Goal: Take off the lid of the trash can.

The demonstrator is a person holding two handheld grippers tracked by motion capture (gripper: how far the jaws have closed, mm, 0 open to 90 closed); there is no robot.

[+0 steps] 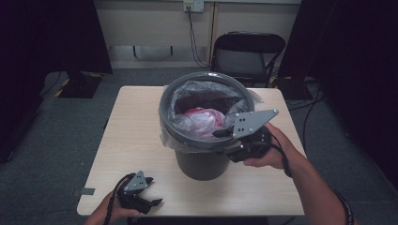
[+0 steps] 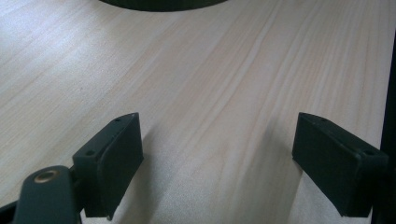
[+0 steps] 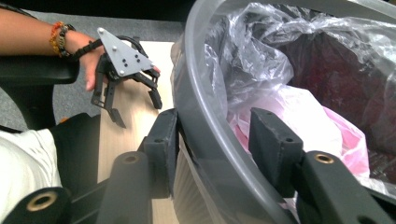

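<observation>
At centre frame a grey bin, lined with a clear bag and holding pink plastic, was seen on the desk. The right tongs straddled its rim, not visibly clamped. At lower left, the left tongs were held apart over bare wood.
</observation>
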